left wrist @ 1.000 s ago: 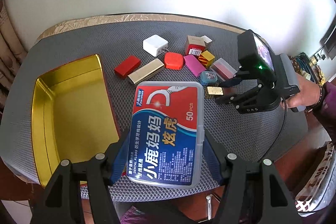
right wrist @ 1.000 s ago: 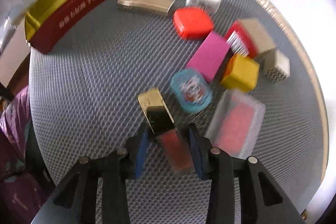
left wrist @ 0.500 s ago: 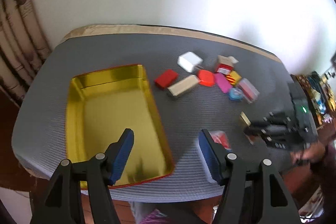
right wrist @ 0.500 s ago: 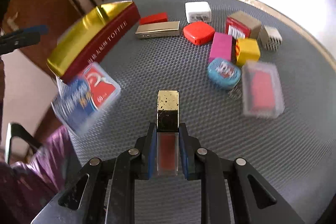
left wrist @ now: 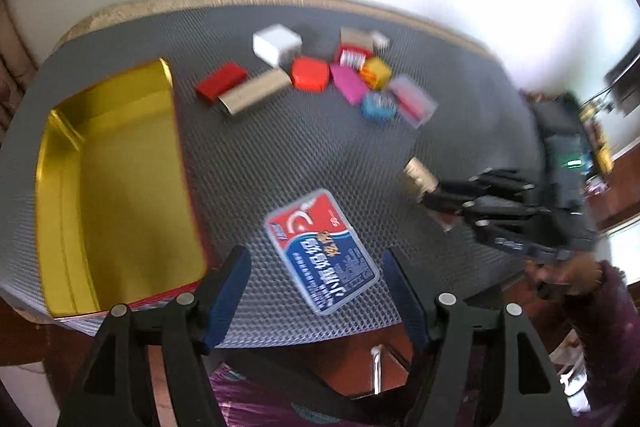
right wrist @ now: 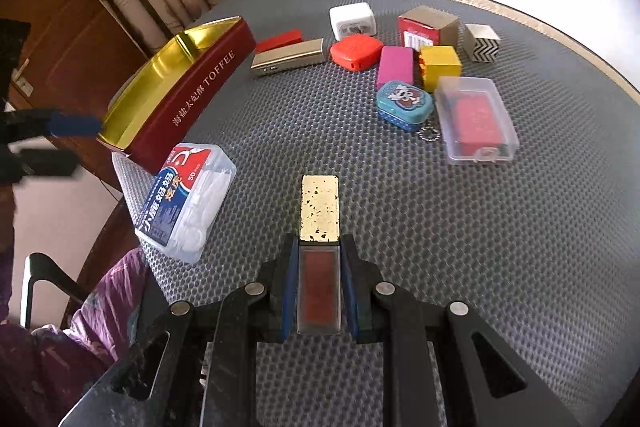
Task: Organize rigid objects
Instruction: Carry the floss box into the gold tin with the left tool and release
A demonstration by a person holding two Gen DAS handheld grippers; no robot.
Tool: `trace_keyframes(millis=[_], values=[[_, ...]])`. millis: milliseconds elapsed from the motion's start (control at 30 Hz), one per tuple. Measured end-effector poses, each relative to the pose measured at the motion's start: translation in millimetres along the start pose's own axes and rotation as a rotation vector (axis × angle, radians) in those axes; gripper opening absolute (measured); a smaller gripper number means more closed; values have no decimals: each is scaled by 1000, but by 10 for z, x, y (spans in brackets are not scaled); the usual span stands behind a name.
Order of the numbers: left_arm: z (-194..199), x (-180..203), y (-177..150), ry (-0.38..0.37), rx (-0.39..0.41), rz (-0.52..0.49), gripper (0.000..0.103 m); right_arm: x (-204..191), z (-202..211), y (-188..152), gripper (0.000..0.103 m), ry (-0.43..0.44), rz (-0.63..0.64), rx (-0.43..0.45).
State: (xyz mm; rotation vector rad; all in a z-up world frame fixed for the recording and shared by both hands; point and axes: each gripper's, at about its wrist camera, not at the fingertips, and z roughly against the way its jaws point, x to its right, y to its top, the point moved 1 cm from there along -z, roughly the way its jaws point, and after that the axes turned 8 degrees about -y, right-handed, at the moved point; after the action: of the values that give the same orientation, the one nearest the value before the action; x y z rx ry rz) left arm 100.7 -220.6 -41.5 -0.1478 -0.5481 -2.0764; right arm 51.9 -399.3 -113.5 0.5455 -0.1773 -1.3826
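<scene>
With our left hand-held gripper (left wrist: 316, 291) opening, the floss box (left wrist: 322, 251) now lies released on the tabletop (left wrist: 280, 155) beside the tin (left wrist: 112, 179), while our right hand-held gripper (right wrist: 319, 291) stays clamped on the lipstick (right wrist: 319, 247), still unplaced.

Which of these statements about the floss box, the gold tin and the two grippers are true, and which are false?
1. The floss box lies inside the gold tin. False: it lies on the grey mat, beside the tin.
2. The right gripper is shut on the gold-capped tube. True.
3. The left gripper grips the floss box. False: its jaws are opening and the pads do not touch the box.
4. The gold tin holds nothing. True.
5. The blue oval tin stands on the clear plastic case. False: it lies beside it.
</scene>
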Motion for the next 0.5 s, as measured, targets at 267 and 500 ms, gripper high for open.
trace_keyframes(millis=[267, 500], values=[[-607, -75, 131, 26, -116, 150, 70, 154, 61, -176, 19, 32, -49, 27], [-900, -156, 85, 10, -145, 202, 67, 184, 72, -153, 19, 45, -44, 39]])
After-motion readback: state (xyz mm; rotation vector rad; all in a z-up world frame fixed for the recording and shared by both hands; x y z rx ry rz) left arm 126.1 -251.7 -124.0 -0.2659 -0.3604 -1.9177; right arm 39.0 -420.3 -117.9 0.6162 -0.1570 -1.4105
